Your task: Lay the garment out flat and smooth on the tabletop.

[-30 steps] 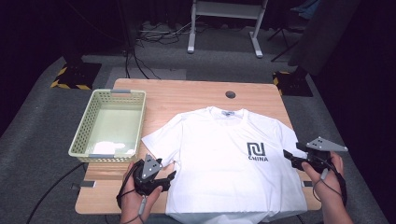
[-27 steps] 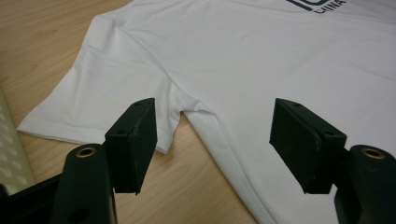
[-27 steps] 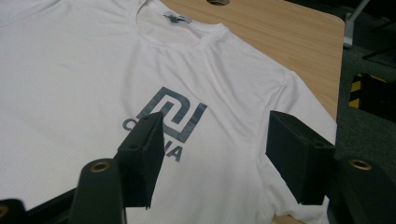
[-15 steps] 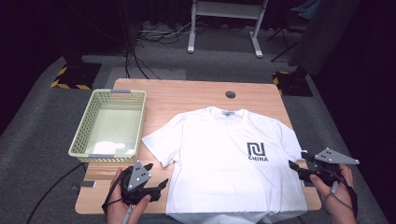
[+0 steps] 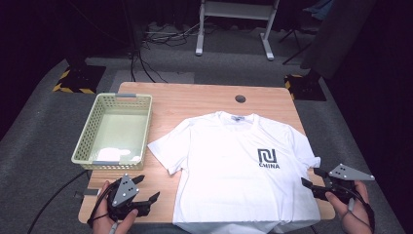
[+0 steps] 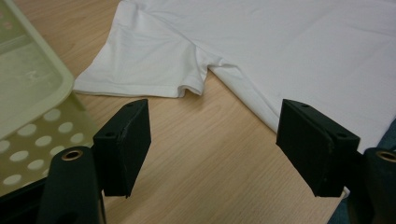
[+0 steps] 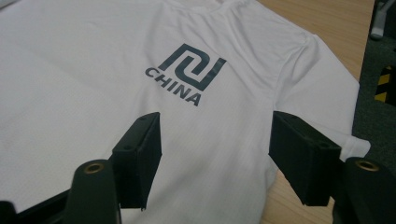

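With both the left gripper and right gripper gaping and empty, the white T-shirt, its hem overhanging the table's near edge, risked sliding off if tugged unevenly.

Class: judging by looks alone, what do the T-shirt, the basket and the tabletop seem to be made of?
T-shirt: soft white knit fabric, probably cotton or polyester; fine weave and wrinkles show. Basket: pale green moulded plastic, perforated walls, slight sheen. Tabletop: light wood or wood-look laminate, matte, visible grain.

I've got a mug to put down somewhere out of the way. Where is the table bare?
Bare wood runs along the far edge of the table, beyond the basket and the T-shirt, around the cable hole. A narrow strip lies between basket and sleeve. The near edge is crowded: left gripper, right gripper.
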`<action>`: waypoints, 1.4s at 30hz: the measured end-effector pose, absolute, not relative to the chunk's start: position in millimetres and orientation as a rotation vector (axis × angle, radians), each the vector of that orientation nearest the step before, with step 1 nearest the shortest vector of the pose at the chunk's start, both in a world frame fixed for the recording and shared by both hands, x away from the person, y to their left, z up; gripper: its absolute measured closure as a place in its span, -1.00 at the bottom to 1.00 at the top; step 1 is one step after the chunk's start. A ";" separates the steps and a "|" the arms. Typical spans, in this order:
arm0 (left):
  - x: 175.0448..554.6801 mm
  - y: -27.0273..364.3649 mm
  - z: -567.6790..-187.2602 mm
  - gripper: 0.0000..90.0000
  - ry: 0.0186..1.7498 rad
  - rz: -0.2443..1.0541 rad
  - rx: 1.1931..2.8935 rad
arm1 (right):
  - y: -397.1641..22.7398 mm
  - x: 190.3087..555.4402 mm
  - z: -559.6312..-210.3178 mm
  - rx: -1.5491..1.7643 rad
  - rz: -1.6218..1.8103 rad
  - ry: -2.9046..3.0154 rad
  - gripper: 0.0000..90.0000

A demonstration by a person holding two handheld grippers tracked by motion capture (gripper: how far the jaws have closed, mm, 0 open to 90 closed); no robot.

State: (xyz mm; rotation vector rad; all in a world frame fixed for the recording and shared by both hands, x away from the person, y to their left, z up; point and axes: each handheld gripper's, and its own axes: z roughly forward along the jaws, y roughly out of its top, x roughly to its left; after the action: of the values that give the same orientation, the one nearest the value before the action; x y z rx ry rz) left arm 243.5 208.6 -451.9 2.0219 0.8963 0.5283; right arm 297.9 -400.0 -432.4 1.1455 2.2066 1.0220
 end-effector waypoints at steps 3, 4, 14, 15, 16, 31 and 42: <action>243.1 216.6 -454.3 -0.45 0.912 0.526 2.022 | -403.2 296.5 -437.5 1.157 1.026 2.210 -0.24; 243.3 219.0 -455.0 -0.46 0.912 0.526 2.025 | -404.3 296.0 -439.0 1.165 1.024 2.209 -0.24; 245.6 239.5 -468.1 -0.48 0.985 0.525 2.040 | -416.1 297.3 -452.0 1.199 1.009 2.225 -0.27; 246.0 241.1 -470.1 -0.48 0.993 0.522 2.044 | -418.2 297.2 -455.0 1.202 1.011 2.216 -0.27; 246.5 242.8 -471.5 -0.48 1.003 0.515 2.047 | -418.2 297.2 -455.0 1.202 1.011 2.216 -0.27; 254.2 265.4 -488.1 -0.56 1.108 0.470 2.068 | -426.1 303.1 -486.1 1.256 1.010 2.246 -0.31; 261.0 279.5 -508.1 -0.55 1.151 0.453 2.085 | -425.4 302.0 -507.2 1.237 1.026 2.221 -0.45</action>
State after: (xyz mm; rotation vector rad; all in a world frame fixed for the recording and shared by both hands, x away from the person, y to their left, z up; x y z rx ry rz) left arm 261.0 279.5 -508.1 2.0847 1.1508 0.4532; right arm 302.0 -425.4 -507.2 1.2372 2.2208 1.0259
